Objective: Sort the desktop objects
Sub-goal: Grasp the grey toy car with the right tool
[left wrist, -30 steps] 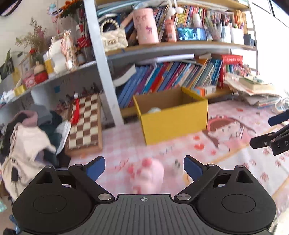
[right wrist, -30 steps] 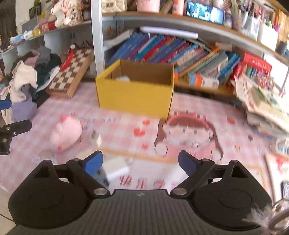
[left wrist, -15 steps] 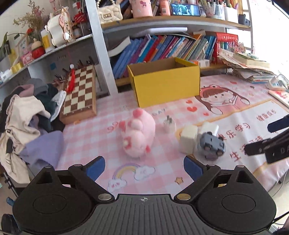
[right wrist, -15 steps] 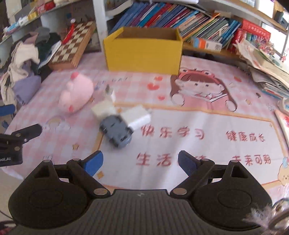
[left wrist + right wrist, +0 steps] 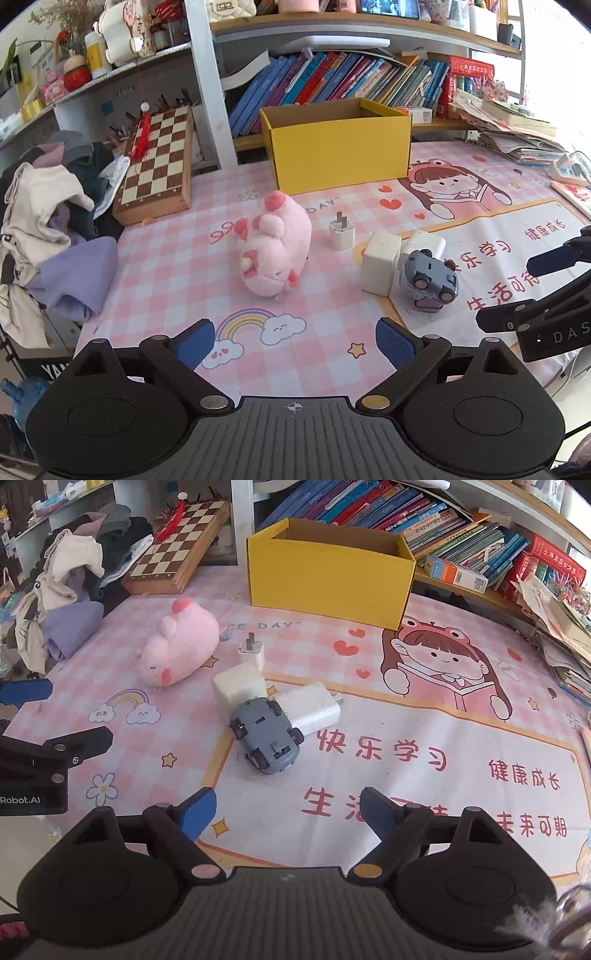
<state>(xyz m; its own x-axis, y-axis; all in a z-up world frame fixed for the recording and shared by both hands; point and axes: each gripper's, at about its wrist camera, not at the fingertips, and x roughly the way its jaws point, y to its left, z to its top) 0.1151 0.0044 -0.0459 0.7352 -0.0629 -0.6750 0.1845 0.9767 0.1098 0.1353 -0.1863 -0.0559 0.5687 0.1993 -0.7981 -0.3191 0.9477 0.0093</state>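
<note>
A pink plush pig (image 5: 275, 251) (image 5: 181, 648) lies on the pink checked mat (image 5: 177, 273). To its right stand a small white plug (image 5: 342, 234) (image 5: 252, 652), two white chargers (image 5: 380, 262) (image 5: 308, 709), and a grey toy car (image 5: 430, 278) (image 5: 267, 734) tipped over against them. An open yellow box (image 5: 340, 146) (image 5: 328, 568) sits behind them. My left gripper (image 5: 294, 341) hangs open, short of the pig. My right gripper (image 5: 287, 810) is open too, just in front of the car. Neither holds anything.
A chessboard (image 5: 159, 166) leans at the back left beside a heap of clothes (image 5: 44, 214). Shelves of books (image 5: 332, 77) run behind the box. Stacked papers (image 5: 517, 136) crowd the right edge. The mat's printed white area (image 5: 424, 760) lies to the right.
Both grippers pulled back and tilted down from the shelves toward the mat. The pig, chargers and car came fully into view. Both grippers stayed open.
</note>
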